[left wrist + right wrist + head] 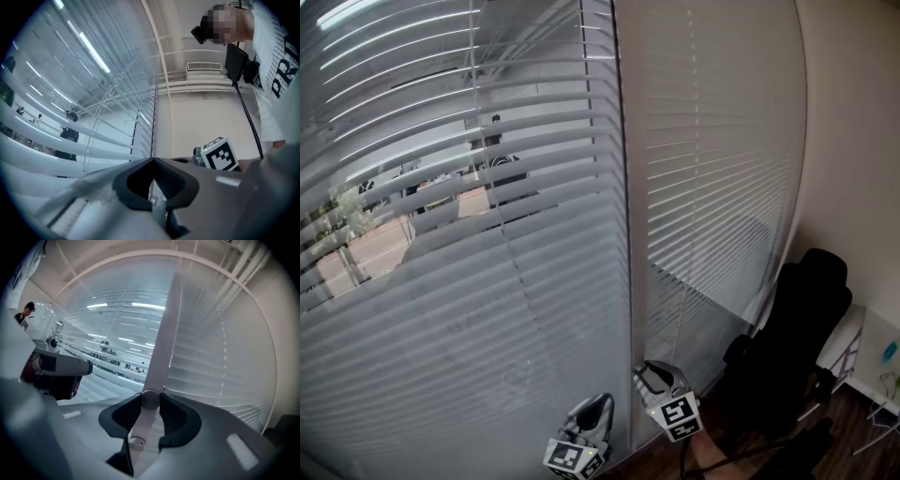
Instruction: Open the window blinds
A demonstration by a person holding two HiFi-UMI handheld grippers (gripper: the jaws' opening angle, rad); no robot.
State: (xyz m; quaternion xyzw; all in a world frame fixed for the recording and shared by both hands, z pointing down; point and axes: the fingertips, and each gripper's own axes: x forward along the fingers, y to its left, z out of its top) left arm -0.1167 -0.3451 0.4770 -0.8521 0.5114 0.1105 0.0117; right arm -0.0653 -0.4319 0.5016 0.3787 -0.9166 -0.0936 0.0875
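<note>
Two slatted blinds cover the window. The left blind [469,234] has its slats tilted so the street shows between them; the right blind [712,187] is closed flat. A grey frame post [626,234] stands between them. My right gripper [649,375] [150,400] is at the foot of that post, shut on the white tilt wand [161,343], which runs up between its pads. My left gripper [598,408] [152,161] sits lower left, close to the left blind, with its jaw tips together. A pale narrow piece shows in the hollow behind the tips; I cannot tell what it is.
A black office chair [797,328] stands just right of my right gripper, against the beige wall [853,141]. A white table [877,356] and wooden floor [844,431] lie at the lower right. The person's white shirt [276,70] fills the left gripper view's right edge.
</note>
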